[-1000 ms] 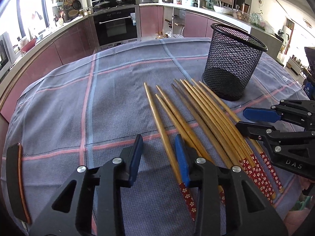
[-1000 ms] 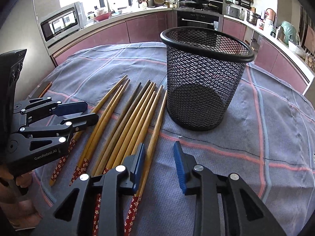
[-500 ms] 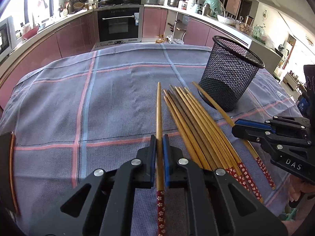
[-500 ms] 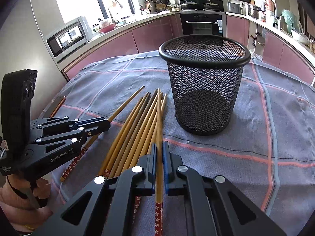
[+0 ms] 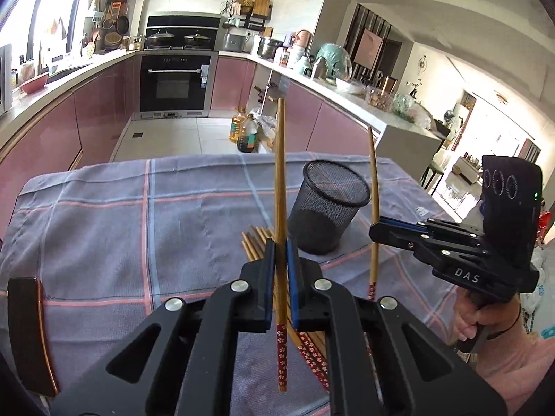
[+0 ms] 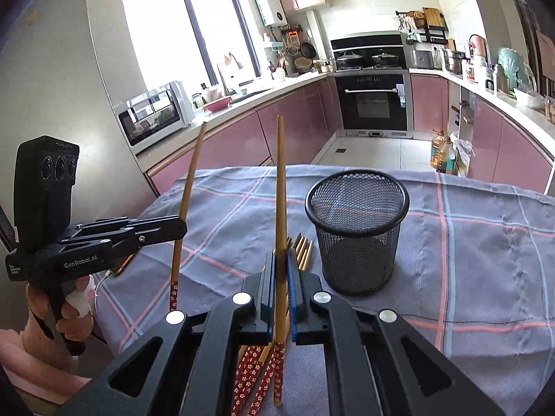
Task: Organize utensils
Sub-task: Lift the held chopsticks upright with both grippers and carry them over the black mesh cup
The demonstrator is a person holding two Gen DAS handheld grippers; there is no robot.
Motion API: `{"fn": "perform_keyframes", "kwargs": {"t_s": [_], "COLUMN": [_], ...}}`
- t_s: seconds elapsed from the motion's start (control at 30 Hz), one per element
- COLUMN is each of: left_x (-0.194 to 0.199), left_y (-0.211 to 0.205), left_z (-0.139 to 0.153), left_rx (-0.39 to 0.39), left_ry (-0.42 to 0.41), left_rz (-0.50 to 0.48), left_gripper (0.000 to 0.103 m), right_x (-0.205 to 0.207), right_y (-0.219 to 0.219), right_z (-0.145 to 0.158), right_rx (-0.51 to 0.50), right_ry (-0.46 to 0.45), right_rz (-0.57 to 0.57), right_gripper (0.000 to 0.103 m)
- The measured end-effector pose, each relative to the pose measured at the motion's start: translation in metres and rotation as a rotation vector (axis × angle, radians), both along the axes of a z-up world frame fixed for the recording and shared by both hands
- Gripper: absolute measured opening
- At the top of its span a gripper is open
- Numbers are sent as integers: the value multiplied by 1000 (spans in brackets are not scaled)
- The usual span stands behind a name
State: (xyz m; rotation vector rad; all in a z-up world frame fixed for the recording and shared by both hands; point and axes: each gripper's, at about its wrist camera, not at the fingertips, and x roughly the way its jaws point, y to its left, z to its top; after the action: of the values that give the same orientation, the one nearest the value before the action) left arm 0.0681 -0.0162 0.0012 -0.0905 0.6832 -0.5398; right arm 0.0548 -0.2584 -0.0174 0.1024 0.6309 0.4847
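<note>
My left gripper [image 5: 281, 253] is shut on a wooden chopstick [image 5: 280, 180] with a red flowered end, held upright above the table. My right gripper [image 6: 281, 267] is shut on another such chopstick [image 6: 280, 187], also upright. Each gripper shows in the other's view, the right one [image 5: 376, 230] and the left one [image 6: 182, 228], each with its chopstick. Several more chopsticks [image 5: 255, 246] lie on the cloth below, also in the right wrist view [image 6: 303, 246]. The black mesh holder [image 5: 329, 208] stands upright just beyond them, also in the right wrist view [image 6: 357, 228].
The table is covered by a grey-blue checked cloth [image 5: 138, 225]. A dark phone-like object [image 5: 29, 332] lies at its left edge. Kitchen counters and an oven [image 5: 173, 83] stand beyond the table, with oil bottles [image 5: 244, 133] on the floor.
Both grippers have risen from the table, each lifting its chopstick from lying flat to upright. The holder and the remaining chopsticks now lie farther below.
</note>
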Motion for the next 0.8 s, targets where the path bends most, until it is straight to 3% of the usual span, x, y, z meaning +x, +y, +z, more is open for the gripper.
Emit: {"fn": "perform_keyframes", "kwargs": {"t_s": [0.2, 0.5, 0.8], "left_x": [0, 36, 70], "left_y": [2, -26, -60], "left_z": [39, 80, 97], "left_rx": [-92, -162, -192], "left_ry": [-78, -167, -233], "left_rz": [-26, -34, -20], "left_gripper": [7, 7, 7], "right_x": [3, 16, 39], "right_y": [-14, -38, -51], "right_z": [29, 85, 100], "right_rx": [29, 47, 7], "right_ry": [-89, -214, -285], "right_rz": [-19, -35, -100], "right_gripper": [6, 6, 6]}}
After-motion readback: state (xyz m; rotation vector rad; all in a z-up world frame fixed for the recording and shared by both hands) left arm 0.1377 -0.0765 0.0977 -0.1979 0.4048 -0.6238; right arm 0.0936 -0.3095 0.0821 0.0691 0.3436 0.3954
